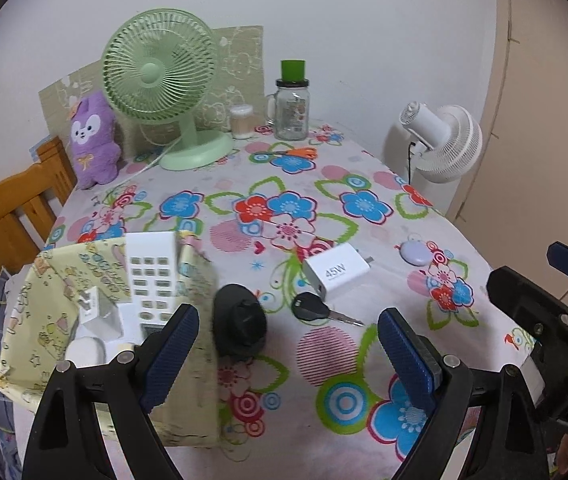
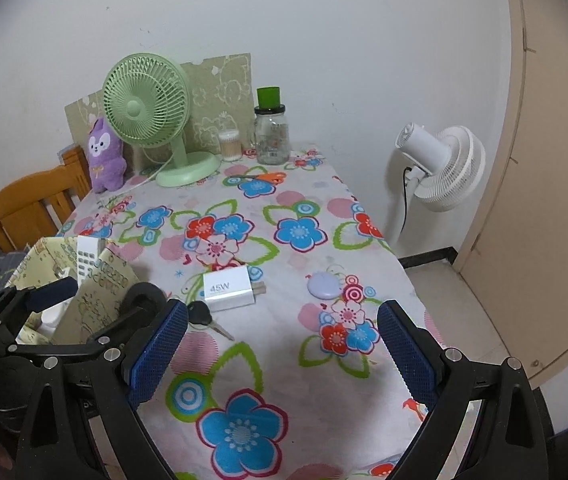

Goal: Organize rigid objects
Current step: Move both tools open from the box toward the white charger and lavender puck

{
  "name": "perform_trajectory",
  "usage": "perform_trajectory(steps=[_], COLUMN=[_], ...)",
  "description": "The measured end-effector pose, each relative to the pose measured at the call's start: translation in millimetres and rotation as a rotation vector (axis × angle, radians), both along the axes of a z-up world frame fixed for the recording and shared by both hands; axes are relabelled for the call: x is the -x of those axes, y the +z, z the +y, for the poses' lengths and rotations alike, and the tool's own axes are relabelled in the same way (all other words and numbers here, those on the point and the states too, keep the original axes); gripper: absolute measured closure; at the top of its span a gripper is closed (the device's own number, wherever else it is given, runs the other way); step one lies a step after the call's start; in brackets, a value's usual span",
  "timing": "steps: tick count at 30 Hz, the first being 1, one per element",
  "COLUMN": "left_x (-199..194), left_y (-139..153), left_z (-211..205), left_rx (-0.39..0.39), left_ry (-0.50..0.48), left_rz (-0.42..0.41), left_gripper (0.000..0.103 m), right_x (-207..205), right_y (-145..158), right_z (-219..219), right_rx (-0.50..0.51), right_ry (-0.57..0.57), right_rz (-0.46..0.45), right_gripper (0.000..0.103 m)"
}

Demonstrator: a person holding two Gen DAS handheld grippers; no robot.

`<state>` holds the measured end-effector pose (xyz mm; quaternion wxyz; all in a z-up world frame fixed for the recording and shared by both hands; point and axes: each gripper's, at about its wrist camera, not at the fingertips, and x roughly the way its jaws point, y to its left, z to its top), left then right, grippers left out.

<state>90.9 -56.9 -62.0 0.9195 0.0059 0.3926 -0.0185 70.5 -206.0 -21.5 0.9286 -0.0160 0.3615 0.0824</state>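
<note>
A yellow patterned box (image 1: 31, 320) (image 2: 95, 308) stands at the table's left front and holds a white remote (image 1: 151, 276), a small white carton (image 1: 97, 312) and other white items. A round black cap (image 1: 239, 324) lies against the box's right side. To its right lie a black key (image 1: 316, 309) (image 2: 203, 316), a white 45W charger (image 1: 336, 270) (image 2: 229, 286) and a round lilac case (image 1: 416, 252) (image 2: 324, 286). My left gripper (image 1: 288, 354) is open above the cap and key. My right gripper (image 2: 281, 354) is open above the cloth, right of the key.
A floral cloth (image 1: 284, 208) covers the table. At the back stand a green fan (image 1: 159, 80), a purple plush (image 1: 91, 140), a cotton-swab tub (image 1: 241, 120), a glass jar with green lid (image 1: 292, 104) and orange scissors (image 1: 292, 154). A white fan (image 1: 444, 140) stands right; a wooden chair (image 1: 7, 216) left.
</note>
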Motion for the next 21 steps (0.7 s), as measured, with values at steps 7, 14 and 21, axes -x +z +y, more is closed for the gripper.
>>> perform_trajectory(steps=[7, 14, 21], left_x=[-12, -30, -48], left_y=[-15, -30, -44], left_z=[-17, -25, -31], left_rx=[0.003, 0.020, 0.033], left_ry=[-0.022, -0.013, 0.000], left_rz=[0.019, 0.052, 0.079], left_gripper=[0.011, 0.011, 0.011], right_x=[-10, -27, -48], right_y=[-14, -28, -47], right_z=[-10, -16, -23], right_rx=[0.004, 0.004, -0.015], right_ry=[-0.003, -0.005, -0.014], right_rz=[0.014, 0.026, 0.060], right_gripper=[0.006, 0.006, 0.006])
